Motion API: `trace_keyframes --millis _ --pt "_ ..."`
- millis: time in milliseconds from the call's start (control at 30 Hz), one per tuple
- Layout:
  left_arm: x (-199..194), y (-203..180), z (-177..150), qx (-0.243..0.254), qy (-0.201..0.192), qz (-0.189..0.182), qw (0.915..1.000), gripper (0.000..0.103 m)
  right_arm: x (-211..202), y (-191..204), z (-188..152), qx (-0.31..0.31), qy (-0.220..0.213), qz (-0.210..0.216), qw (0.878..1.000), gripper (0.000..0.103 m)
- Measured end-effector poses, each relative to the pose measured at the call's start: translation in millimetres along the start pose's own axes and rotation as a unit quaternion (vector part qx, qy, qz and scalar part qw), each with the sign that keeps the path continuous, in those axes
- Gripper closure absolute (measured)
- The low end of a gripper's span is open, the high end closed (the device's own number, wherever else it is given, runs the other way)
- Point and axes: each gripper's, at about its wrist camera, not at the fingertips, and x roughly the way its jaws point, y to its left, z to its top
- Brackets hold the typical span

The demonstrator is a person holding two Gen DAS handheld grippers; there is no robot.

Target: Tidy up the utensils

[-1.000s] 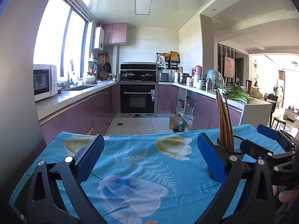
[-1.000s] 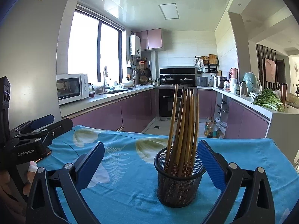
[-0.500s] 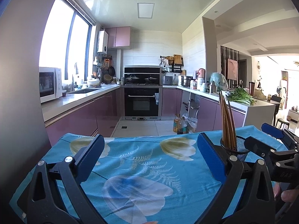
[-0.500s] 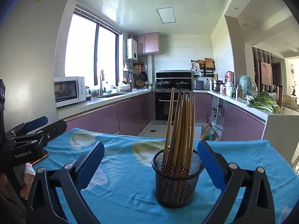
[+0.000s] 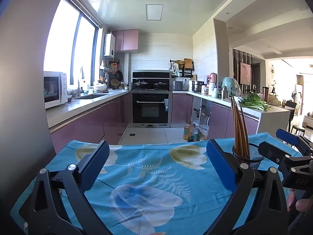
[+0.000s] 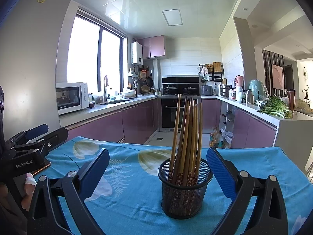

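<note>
A black mesh holder (image 6: 184, 188) stands upright on the blue flowered tablecloth (image 6: 127, 195), with several wooden chopsticks (image 6: 185, 133) upright in it. My right gripper (image 6: 157, 173) is open, its blue pads on either side of the holder and a little nearer the camera, touching nothing. In the left wrist view my left gripper (image 5: 155, 165) is open over bare cloth (image 5: 148, 176). There the holder (image 5: 249, 155) with its chopsticks (image 5: 238, 127) shows behind the right finger, with the right gripper (image 5: 283, 146) at the far right edge.
The left gripper (image 6: 33, 137) and a hand sit at the left edge of the right wrist view. Beyond the table's far edge lies a kitchen: purple cabinets, an oven (image 5: 151, 107), a microwave (image 5: 54, 89), greens (image 6: 275, 107) on the right counter.
Both cameras have tilted or risen slightly, so the table and holder sit a bit lower in view. Both grippers stay open and the holder has not moved.
</note>
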Motion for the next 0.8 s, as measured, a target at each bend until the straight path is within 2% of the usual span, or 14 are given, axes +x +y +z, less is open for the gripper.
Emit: trace_keyframes --millis 433,800 --pt "-1 2 0 0.0 0.001 0.005 1.0 0.005 0 4 1 -0.001 -0.005 -0.013 1.0 0.007" --pt "0 3 -5 -0.007 0.008 0.007 0.9999 0.005 2 11 1 -0.013 -0.002 -0.04 0.999 0.007"
